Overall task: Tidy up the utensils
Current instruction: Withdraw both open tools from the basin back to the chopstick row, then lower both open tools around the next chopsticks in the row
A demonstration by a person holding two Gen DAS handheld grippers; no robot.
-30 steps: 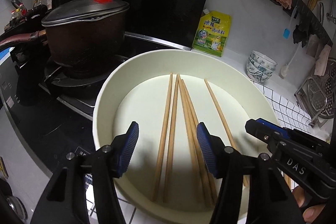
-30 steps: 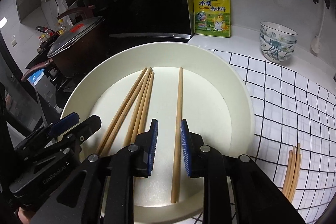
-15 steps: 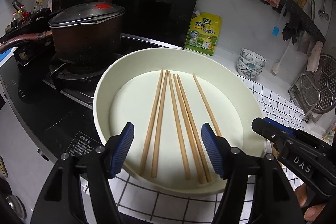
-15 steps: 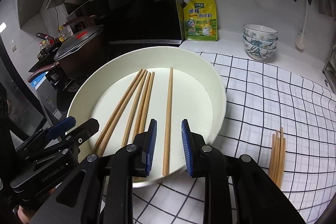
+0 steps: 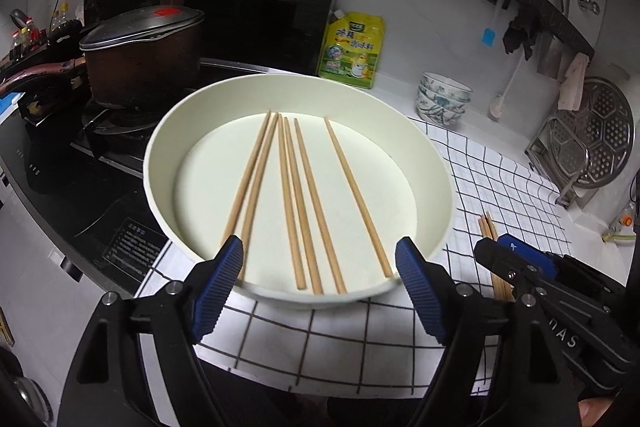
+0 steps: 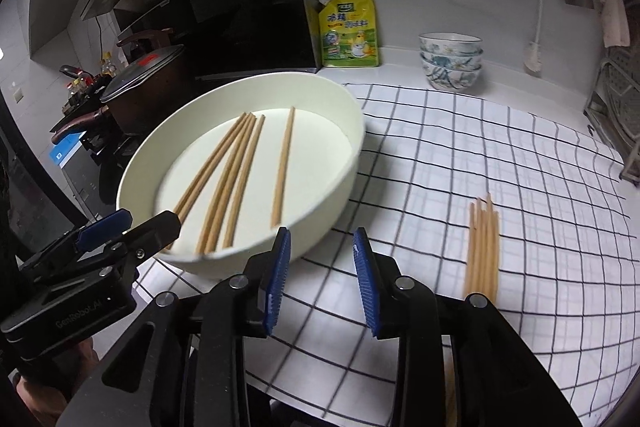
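Several wooden chopsticks [image 5: 298, 203] lie side by side in a round cream basin [image 5: 436, 163] on a checked cloth. In the right wrist view the same chopsticks [image 6: 236, 183] lie in the basin [image 6: 344, 163], and a second bundle of chopsticks [image 6: 484, 247] rests on the cloth to the right. My left gripper [image 5: 320, 271] hangs just short of the basin's near rim, its jaws opening wide with nothing between them. My right gripper [image 6: 320, 251] is over the cloth beside the basin, its jaws opening, empty too.
A lidded dark pot [image 5: 140, 59] sits on the black stove [image 5: 80, 187] at the left. A yellow seasoning pouch [image 5: 352, 51] and stacked patterned bowls [image 5: 442, 99] stand by the back wall. A metal steamer rack [image 5: 592, 135] stands at the right, and hanging tools line the wall rail.
Both grippers have drawn back from over the basin to its near side. The left jaws have spread much wider, and the right jaws have parted from nearly shut. The chopsticks stay in the basin.
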